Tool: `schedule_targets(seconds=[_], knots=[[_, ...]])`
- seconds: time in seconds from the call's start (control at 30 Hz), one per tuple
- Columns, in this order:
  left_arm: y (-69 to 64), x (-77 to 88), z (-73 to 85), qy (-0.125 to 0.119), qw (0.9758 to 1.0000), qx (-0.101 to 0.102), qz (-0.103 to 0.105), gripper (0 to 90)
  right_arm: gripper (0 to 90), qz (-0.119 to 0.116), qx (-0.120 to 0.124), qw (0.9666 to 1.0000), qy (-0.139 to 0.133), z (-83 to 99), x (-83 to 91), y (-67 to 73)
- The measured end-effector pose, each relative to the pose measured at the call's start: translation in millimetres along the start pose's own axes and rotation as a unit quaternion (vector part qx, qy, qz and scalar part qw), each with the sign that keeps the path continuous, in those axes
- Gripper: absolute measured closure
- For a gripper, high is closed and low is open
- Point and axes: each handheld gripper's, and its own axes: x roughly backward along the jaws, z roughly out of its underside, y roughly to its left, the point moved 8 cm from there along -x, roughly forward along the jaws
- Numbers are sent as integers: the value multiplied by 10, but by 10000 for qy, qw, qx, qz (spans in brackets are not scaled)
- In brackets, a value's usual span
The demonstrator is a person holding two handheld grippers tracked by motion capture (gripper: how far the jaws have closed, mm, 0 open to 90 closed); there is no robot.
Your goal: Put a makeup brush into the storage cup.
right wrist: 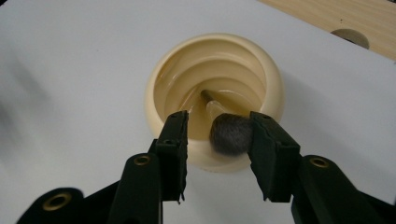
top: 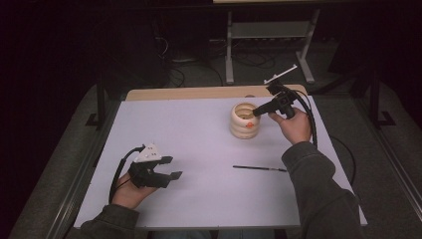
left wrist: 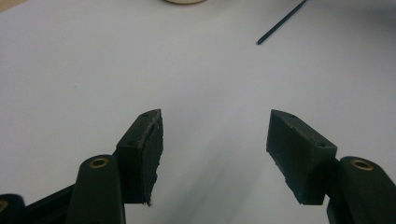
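Ribbed cream holder (top: 245,121): landmark, upright toward the table's far right. Makeup brush (right wrist: 229,134): handle down inside the holder, bristle head leaning on the near rim. Right gripper (right wrist: 219,135): jaws part-open astride the bristles, one pad touching, no clamp evident. Left gripper (top: 169,168): near-left of the holder, well apart, wide open, empty. Thin dark stick (top: 259,169): flat, nearer than the holder. Risk: withdrawing jaws may snag bristles, tipping holder or flicking brush out.

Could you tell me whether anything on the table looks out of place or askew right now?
Mostly tidy. The makeup brush stands handle-down in the cream ribbed holder, its bristle head leaning on the rim between the open jaws of the right hand-held gripper. A thin dark stick lies loose on the white table, apart from the holder.
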Motion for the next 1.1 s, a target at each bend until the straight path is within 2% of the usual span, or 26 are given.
schedule_targets(seconds=[0.43,0.63,0.9,1.1], knots=[[-10,-21,4,8,10000,-6,49,357,515,-87,-91,9994,-329,214,186,-49],[-7,-24,0,-20,10000,34,33,357,492,-275,-218,9982,-476,351,214,-37],[3,-29,4,10,10000,29,3,357,452,-322,-207,9987,-348,542,198,-22],[-4,-39,5,33,10000,50,4,357,414,-286,-58,9992,-280,676,211,20]])
